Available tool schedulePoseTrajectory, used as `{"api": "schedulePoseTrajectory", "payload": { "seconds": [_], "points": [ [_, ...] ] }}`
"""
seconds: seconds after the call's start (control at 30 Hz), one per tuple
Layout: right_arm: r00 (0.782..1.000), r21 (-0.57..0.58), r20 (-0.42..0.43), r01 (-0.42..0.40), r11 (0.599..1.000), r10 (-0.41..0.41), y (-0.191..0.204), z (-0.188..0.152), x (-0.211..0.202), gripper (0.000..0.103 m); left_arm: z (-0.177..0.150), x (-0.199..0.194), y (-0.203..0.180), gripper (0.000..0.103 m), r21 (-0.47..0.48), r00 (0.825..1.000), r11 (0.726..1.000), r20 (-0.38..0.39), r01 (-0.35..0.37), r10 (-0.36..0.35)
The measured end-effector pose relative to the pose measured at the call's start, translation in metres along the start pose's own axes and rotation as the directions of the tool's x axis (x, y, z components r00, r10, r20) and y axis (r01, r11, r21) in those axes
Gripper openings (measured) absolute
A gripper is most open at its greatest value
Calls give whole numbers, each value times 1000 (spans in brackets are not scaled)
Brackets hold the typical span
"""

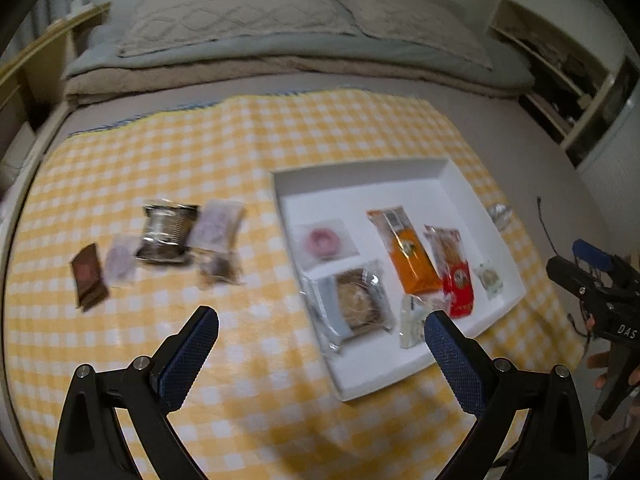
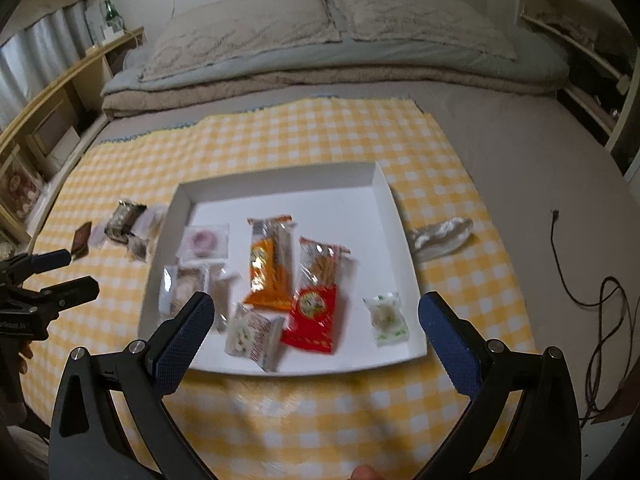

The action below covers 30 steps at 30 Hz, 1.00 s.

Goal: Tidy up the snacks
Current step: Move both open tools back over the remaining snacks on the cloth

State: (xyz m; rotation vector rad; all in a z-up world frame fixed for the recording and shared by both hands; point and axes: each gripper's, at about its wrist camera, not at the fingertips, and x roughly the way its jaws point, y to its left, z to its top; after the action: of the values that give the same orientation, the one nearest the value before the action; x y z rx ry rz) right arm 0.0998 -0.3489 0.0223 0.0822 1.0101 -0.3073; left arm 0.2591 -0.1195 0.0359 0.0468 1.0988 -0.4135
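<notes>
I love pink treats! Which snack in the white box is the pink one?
The pink ring-shaped snack in a clear wrapper, at the white box's far left corner. Its neighbours are orange, red, or pale.

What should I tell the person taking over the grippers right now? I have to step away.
Left gripper: open, empty, above the yellow checked cloth.
Right gripper: open, empty, over the near edge of the shallow white cardboard tray.
Done: in the tray lie the pink ring sweet, the orange packet, the red packet of sticks, the small green-printed sachet and a few more wrapped snacks.
Left: the cluster of wrapped snacks on the cloth left of the tray, including the brown flat packet. A crumpled clear wrapper lies right of the tray.
</notes>
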Motion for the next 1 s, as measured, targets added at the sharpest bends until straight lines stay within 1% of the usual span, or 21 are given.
{"api": "schedulePoseTrajectory", "payload": {
  "seconds": [0.13, 0.2, 0.33, 0.43, 0.57, 0.7, 0.87, 0.93, 1.0],
  "points": [
    [999, -17, 28, -17, 1000, 17, 20, 14, -5, 103, 2, -33, 24, 103, -41, 998, 999, 60, -2, 4],
    [999, -36, 38, -25, 999, 26, 34, 22, -6, 103, 1, -46, 37, 103, -54, 996, 998, 80, -21, 25],
    [997, -55, 60, -54, 997, 57, 61, 37, -6, 103, 2, -65, 71, 103, -95, 992, 992, 94, -78, 87],
    [993, -49, 76, -87, 995, 90, 82, 48, -3, 103, 5, -77, 97, 103, -154, 988, 983, 105, -97, 114],
    [990, -53, 84, -114, 992, 118, 113, 64, 11, 103, 5, -87, 135, 103, -235, 980, 963, 111, -135, 164],
    [987, -50, 79, -135, 990, 138, 140, 77, 29, 103, 2, -82, 166, 103, -301, 975, 939, 95, -164, 201],
    [985, -63, 53, -158, 985, 162, 185, 91, 65, 103, 4, -61, 208, 103, -364, 967, 904, 29, -225, 252],
    [983, -64, 31, -178, 982, 180, 199, 92, 79, 103, 7, -49, 226, 103, -408, 968, 884, 5, -226, 250],
    [980, -66, -11, -200, 978, 200, 217, 92, 99, 103, 9, -34, 243, 103, -451, 972, 866, -19, -218, 234]
  ]
}}
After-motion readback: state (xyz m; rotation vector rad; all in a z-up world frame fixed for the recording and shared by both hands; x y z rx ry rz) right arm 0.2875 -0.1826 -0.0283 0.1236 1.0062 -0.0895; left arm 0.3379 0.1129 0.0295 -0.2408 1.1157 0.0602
